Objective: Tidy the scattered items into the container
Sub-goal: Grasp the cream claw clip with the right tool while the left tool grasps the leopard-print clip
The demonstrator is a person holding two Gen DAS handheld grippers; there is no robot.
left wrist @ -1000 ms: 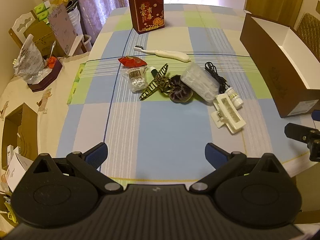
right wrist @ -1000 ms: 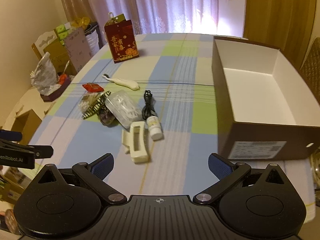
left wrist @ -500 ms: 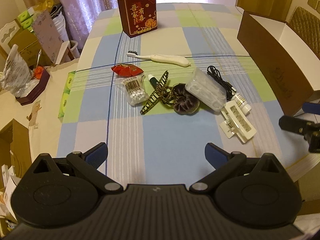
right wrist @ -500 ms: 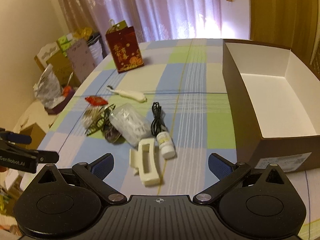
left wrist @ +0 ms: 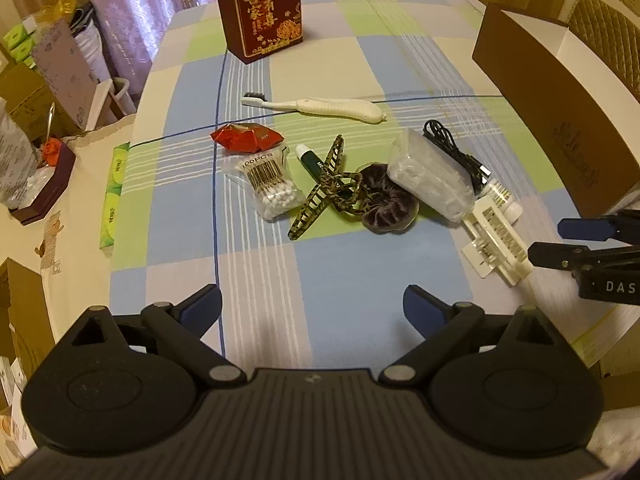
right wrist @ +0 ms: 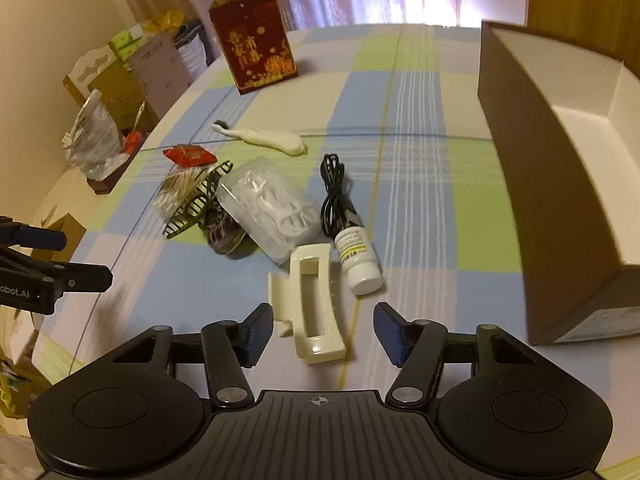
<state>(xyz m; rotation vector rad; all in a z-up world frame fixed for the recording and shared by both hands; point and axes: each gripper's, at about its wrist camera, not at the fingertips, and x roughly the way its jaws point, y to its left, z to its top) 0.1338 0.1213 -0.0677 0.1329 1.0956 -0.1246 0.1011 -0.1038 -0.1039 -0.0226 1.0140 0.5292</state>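
Right gripper (right wrist: 322, 332) hovers with jaws apart, the cream hair clip (right wrist: 310, 304) lying between its fingertips; the brown box (right wrist: 560, 184) stands ahead to its right. Left gripper (left wrist: 312, 312) also gapes.

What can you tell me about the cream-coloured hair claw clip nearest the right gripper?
The cream hair claw clip looks like glossy, hard plastic, with a long rectangular slot through its curved back; the left wrist view shows rows of teeth. It lies closed on its side on the checked tablecloth, its long axis running roughly away from the camera. Its far end sits beside the small white bottle and close to the clear plastic box. The right gripper is open around its near end, not gripping it.
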